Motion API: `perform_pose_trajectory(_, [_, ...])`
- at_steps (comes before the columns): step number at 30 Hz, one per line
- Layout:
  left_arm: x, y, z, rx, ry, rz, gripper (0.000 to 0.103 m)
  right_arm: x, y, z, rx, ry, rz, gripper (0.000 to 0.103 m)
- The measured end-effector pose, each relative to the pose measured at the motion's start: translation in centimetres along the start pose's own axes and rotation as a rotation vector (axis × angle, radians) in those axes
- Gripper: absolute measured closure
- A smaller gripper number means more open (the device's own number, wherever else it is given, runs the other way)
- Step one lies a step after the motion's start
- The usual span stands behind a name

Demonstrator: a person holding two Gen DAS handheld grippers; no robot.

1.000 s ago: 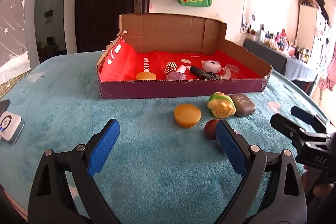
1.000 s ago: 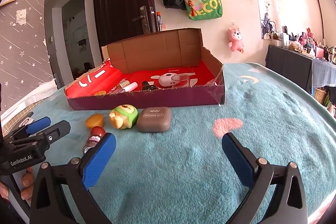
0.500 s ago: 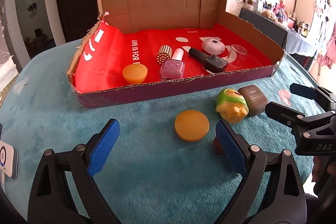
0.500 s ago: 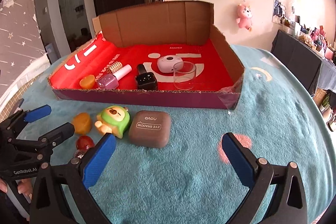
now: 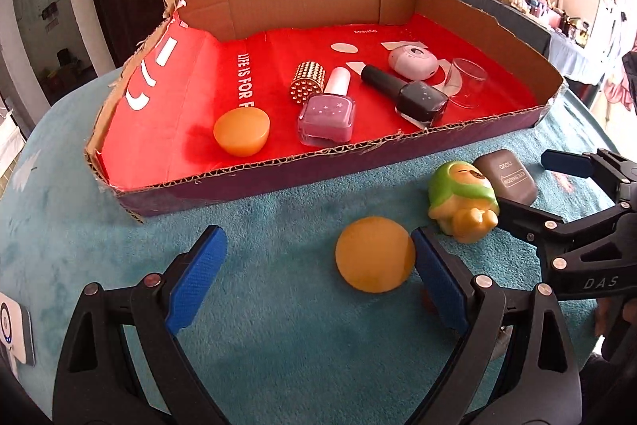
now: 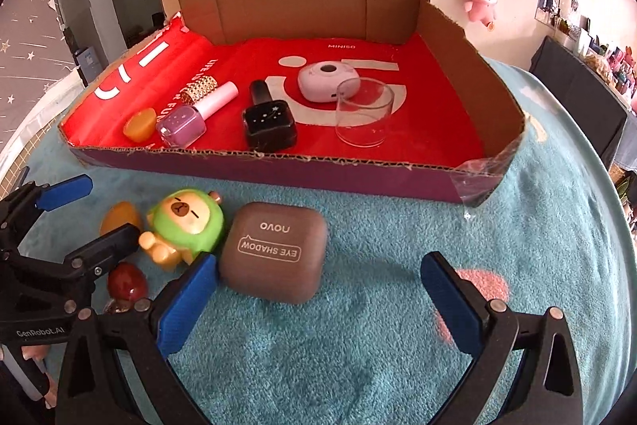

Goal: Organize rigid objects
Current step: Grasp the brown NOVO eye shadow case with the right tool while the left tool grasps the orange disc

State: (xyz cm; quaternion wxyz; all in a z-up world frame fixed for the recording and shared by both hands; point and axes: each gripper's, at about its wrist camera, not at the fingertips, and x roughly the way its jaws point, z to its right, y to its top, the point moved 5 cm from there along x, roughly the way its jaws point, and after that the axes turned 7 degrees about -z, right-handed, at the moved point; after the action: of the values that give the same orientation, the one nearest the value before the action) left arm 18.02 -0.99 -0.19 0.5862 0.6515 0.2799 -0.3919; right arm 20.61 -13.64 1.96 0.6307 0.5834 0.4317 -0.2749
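A cardboard box [image 5: 493, 22] lined in red holds an orange puck [image 5: 241, 131], a purple nail polish bottle [image 5: 328, 112], a gold studded cylinder [image 5: 306, 82], a black bottle [image 5: 414, 94], a pink round device [image 5: 412, 62] and a clear cup [image 5: 466, 82]. In front of it on the teal blanket lie an orange disc [image 5: 374, 259], a green capybara toy [image 6: 187, 226], a brown eye shadow case [image 6: 274, 251] and a small red object [image 6: 125, 281]. My left gripper [image 5: 316, 277] is open, the disc just inside its right finger. My right gripper [image 6: 318, 289] is open, the case between its fingertips and not pressed.
A white gadget [image 5: 12, 337] lies at the blanket's left edge. The blanket [image 6: 398, 365] carries a pink patch [image 6: 481, 285] to the right of the case. A dark, cluttered side table [image 6: 577, 86] stands at the back right, a dark door behind the box.
Both grippers have come forward toward the box and tipped downward, so the loose objects now sit at their fingertips. Neither pair of jaws has changed its width.
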Motion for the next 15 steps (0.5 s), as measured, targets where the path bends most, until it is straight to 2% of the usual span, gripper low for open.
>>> perform_pose_trajectory(6, [0.05,-0.01,-0.79,-0.002,0.023,0.001,0.009,0.44,0.22,0.27,0.001,0.015,-0.014,0.000])
perform_pose_trajectory(13, [0.35,0.06,-0.56,0.014,0.018,-0.009,0.010,0.40,0.31,0.35,-0.008,0.020,-0.009,0.000])
perform_pose_trajectory(15, [0.24,0.14,-0.29,0.022,0.013,0.000,0.011,0.35,0.42,0.22,-0.012,0.028,-0.003,0.003])
